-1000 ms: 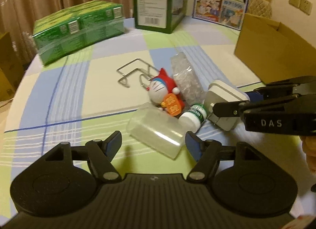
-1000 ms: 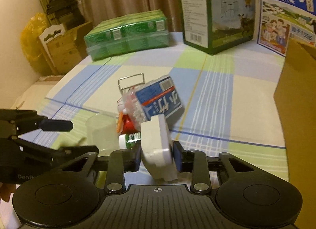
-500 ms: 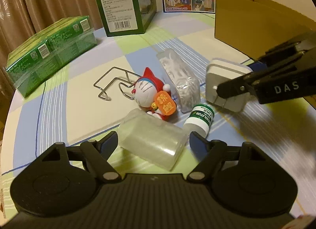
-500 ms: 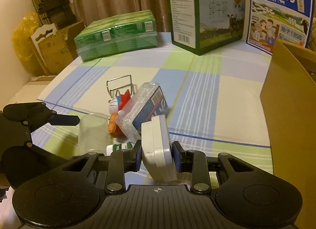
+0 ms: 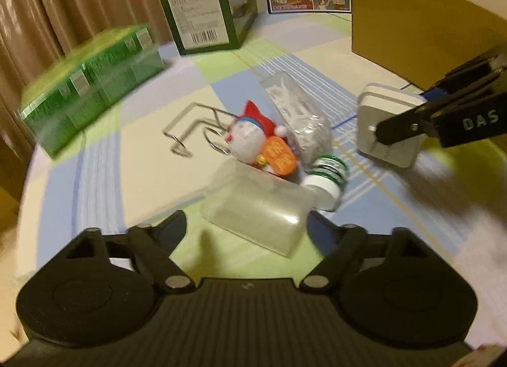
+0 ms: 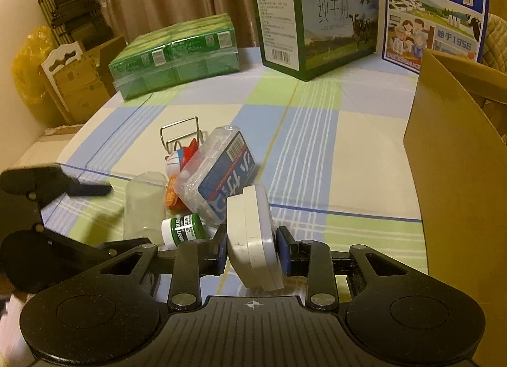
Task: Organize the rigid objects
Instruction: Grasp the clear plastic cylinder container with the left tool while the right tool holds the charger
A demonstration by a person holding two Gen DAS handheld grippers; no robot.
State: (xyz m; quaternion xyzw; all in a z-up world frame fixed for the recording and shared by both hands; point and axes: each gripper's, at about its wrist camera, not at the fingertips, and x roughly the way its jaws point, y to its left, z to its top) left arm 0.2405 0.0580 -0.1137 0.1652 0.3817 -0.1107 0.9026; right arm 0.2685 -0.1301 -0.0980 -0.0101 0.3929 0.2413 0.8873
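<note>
A clear plastic cup (image 5: pixel 259 211) lies on its side on the checked cloth, its closed end between the fingertips of my left gripper (image 5: pixel 247 230). Those jaws are opening and do not press on it. Behind the cup sit a small green-and-white bottle (image 5: pixel 326 177), a Doraemon figure (image 5: pixel 253 142), a clear box of small white pieces (image 5: pixel 298 116) and a wire rack (image 5: pixel 193 132). My right gripper (image 6: pixel 253 253) is shut on a white block (image 6: pixel 253 240), held on edge above the cloth to the right of the pile.
An open cardboard box (image 6: pixel 459 177) stands at the right edge of the table. Green shrink-wrapped cartons (image 6: pixel 174 53), a green milk case (image 6: pixel 310 21) and a blue milk carton box (image 6: pixel 434 9) line the far side. More cardboard and a yellow bag sit off the table's left.
The left gripper has rolled and its jaws have spread wider around the cup's end. The right gripper has lifted the white block up and away from the bottle.
</note>
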